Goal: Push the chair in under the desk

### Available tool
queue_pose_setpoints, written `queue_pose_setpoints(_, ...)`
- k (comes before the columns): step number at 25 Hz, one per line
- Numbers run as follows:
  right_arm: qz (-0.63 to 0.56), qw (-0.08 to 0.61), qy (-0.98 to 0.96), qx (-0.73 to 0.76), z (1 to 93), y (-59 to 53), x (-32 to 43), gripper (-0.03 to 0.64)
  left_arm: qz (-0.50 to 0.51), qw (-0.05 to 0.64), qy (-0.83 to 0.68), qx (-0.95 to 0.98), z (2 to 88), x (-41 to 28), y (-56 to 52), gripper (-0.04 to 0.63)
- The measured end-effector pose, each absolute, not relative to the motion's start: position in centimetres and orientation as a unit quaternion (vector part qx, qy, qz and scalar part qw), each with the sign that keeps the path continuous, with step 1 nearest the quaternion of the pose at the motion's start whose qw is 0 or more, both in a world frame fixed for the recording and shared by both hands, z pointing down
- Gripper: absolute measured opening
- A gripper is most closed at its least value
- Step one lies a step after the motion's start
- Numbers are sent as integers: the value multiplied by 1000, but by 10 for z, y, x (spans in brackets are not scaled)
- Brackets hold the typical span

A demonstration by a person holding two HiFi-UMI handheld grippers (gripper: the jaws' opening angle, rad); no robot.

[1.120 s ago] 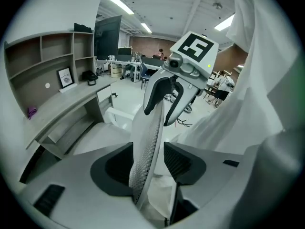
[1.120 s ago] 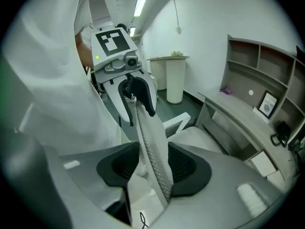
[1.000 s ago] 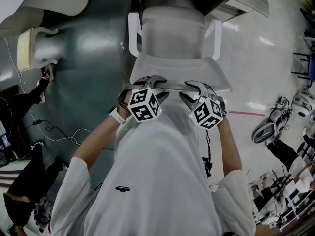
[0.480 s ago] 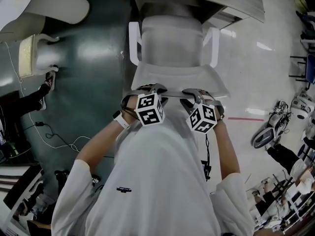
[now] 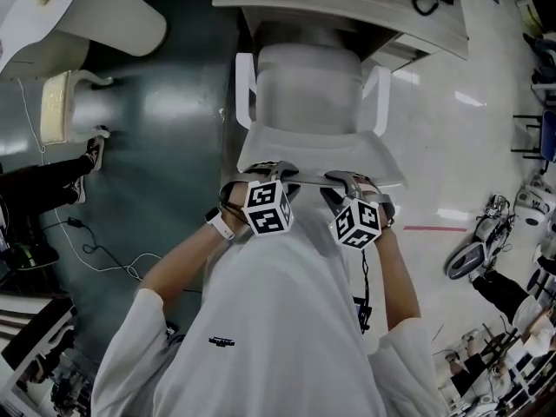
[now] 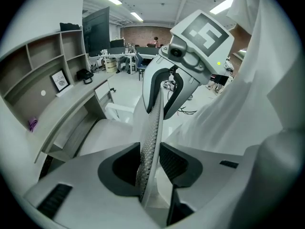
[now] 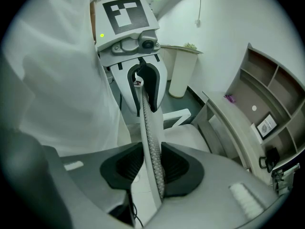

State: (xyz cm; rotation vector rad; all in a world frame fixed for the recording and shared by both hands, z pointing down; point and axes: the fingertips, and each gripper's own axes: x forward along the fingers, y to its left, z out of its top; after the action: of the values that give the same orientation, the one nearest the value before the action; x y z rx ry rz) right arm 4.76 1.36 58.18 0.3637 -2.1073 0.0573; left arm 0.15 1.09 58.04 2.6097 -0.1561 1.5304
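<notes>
Fingers (image 6: 119,168) of the left gripper (image 6: 149,165), having just been closing, pinch the thin mesh backrest (image 6: 152,123) of the chair (image 5: 308,89) at lower centre of the left gripper view. Those of the right gripper (image 7: 153,168) have likewise just been closing and clamp the same backrest at lower centre of the right gripper view. In the head view the white chair stands at upper centre, its seat front at the edge of the desk (image 5: 347,3) along the top of the frame.
</notes>
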Motion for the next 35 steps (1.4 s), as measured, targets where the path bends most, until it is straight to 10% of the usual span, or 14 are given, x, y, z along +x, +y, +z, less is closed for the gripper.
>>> queue_pose_setpoints(35,-23,470,-868,160,578,-95,56,126,496,50,-75,863,574,8,-98,130)
